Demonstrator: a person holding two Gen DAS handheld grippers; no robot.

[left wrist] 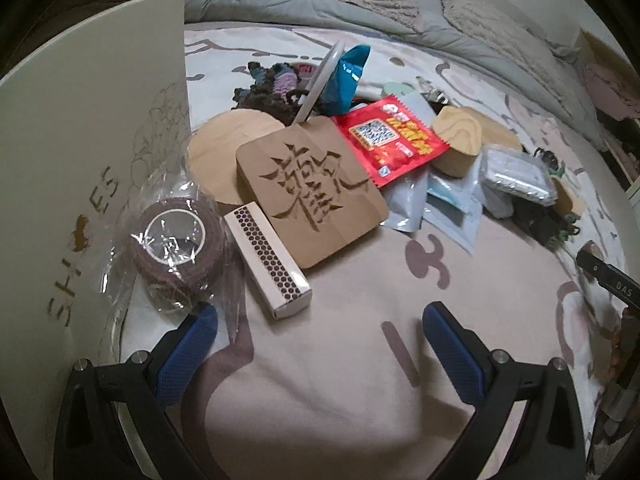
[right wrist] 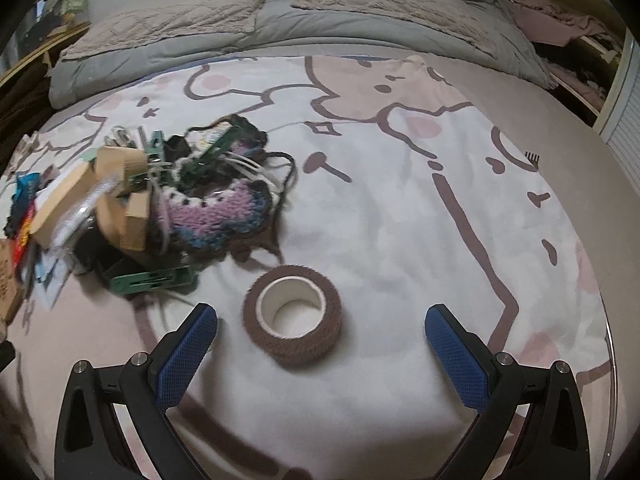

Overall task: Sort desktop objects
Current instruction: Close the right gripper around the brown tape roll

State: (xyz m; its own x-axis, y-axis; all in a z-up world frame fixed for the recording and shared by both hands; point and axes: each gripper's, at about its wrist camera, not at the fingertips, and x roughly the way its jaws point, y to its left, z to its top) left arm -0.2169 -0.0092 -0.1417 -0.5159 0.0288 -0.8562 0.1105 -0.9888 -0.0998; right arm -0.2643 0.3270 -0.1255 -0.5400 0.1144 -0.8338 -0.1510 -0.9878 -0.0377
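In the left wrist view my left gripper (left wrist: 320, 320) is open above a patterned blanket (left wrist: 340, 360), nothing between its blue fingers (left wrist: 188, 344). Just ahead lie a brown tape roll in clear wrap (left wrist: 176, 248), a white matchbox (left wrist: 268, 260), a carved square wooden coaster (left wrist: 312, 192), a round wooden coaster (left wrist: 224, 148) and a red packet (left wrist: 390, 140). In the right wrist view my right gripper (right wrist: 320, 320) is open, with an unwrapped brown tape roll (right wrist: 292, 322) lying flat between its fingers, apart from both pads.
A white box lid lettered SHOES (left wrist: 80, 160) stands at the left. Wooden pieces (left wrist: 456, 144), foil and blue packets (left wrist: 516, 176) and a crocheted piece (right wrist: 224, 208) with green clips (right wrist: 152, 278) form a heap. A grey quilt (right wrist: 280, 20) lies behind.
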